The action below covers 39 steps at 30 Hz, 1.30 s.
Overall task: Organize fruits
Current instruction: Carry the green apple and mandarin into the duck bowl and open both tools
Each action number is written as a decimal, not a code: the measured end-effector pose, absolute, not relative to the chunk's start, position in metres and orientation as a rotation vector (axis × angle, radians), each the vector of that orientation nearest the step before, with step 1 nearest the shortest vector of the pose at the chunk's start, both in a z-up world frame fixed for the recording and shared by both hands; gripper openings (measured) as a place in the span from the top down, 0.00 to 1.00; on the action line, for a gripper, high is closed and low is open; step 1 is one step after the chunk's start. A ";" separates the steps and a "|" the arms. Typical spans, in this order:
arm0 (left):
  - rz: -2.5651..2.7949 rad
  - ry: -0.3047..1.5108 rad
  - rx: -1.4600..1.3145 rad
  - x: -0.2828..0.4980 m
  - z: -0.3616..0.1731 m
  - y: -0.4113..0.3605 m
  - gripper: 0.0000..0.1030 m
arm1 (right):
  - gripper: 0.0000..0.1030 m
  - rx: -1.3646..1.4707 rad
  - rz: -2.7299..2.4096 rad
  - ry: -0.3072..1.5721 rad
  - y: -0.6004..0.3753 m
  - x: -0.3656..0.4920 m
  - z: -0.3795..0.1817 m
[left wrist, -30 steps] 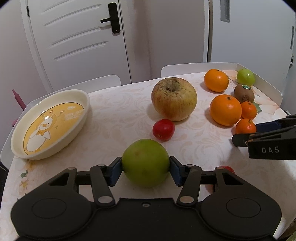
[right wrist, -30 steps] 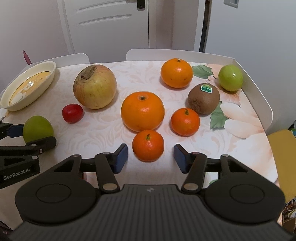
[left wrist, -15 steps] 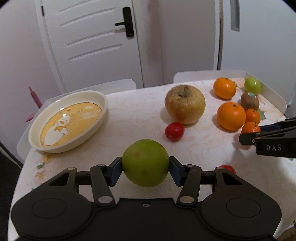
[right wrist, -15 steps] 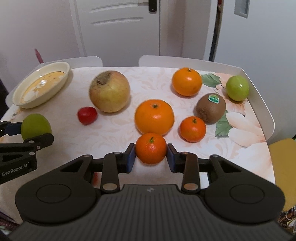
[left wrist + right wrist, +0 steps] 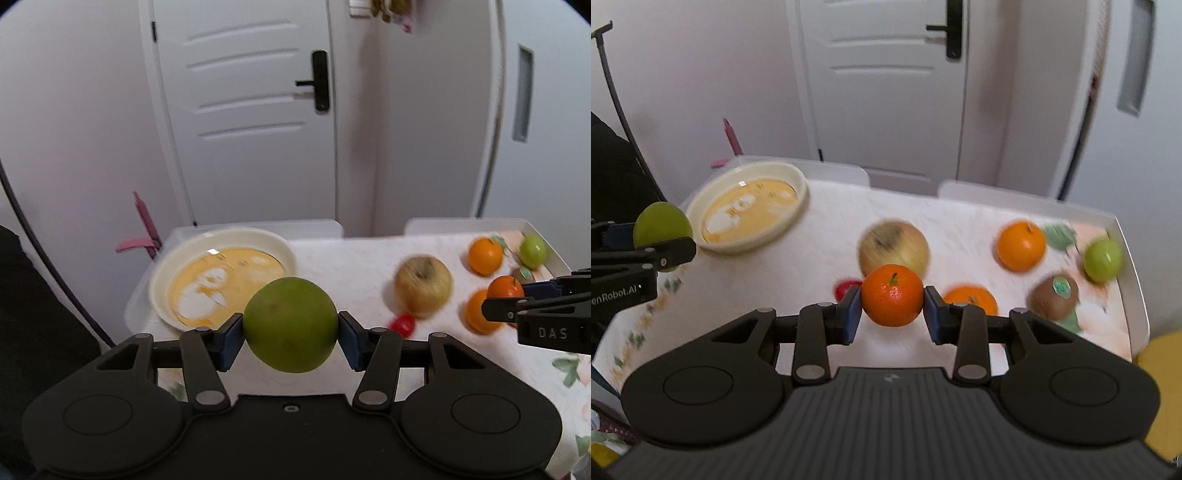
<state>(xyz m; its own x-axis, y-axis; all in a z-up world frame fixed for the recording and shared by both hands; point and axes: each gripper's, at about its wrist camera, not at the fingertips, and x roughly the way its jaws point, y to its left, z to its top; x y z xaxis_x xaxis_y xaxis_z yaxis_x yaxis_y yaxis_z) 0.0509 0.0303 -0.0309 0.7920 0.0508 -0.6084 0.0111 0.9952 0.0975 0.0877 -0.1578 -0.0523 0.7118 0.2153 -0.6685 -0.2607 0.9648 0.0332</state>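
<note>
My left gripper [image 5: 291, 334] is shut on a big green apple [image 5: 291, 325], held in the air above the table's near edge. Beyond it to the left lies the cream dish with a yellow cartoon bottom [image 5: 221, 280]. My right gripper [image 5: 892, 309] is shut on a small tangerine [image 5: 892, 295], lifted off the table. In the right wrist view the left gripper and its green apple [image 5: 661, 225] hang at the far left beside the dish [image 5: 750, 206].
On the table [image 5: 827, 229] lie a large yellowish apple [image 5: 894, 247], a small red tomato [image 5: 846, 288], two oranges [image 5: 1021, 245] [image 5: 971, 297], a kiwi with a sticker [image 5: 1054, 295] and a small green apple [image 5: 1102, 260]. White chair backs and a door stand behind.
The right gripper closed on the small tangerine and lifted it. Both grippers rose off the table with their fruit, the views now tilted higher towards the door.
</note>
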 end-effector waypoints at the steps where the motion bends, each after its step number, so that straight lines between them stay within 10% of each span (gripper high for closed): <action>1: 0.027 0.652 0.100 0.054 -0.028 0.037 0.43 | 0.51 -0.064 0.271 0.729 -0.151 0.092 -0.048; 39: -0.129 0.759 0.225 0.267 -0.103 0.147 0.43 | 0.51 0.048 0.174 0.771 -0.003 0.273 -0.082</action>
<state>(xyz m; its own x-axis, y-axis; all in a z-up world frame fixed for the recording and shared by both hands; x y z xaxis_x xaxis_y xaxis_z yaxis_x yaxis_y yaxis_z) 0.2674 0.1467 -0.1027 0.7191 -0.0345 -0.6940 0.1961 0.9683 0.1550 0.2730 -0.0030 -0.0824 0.7033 0.1742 -0.6892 -0.1390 0.9845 0.1070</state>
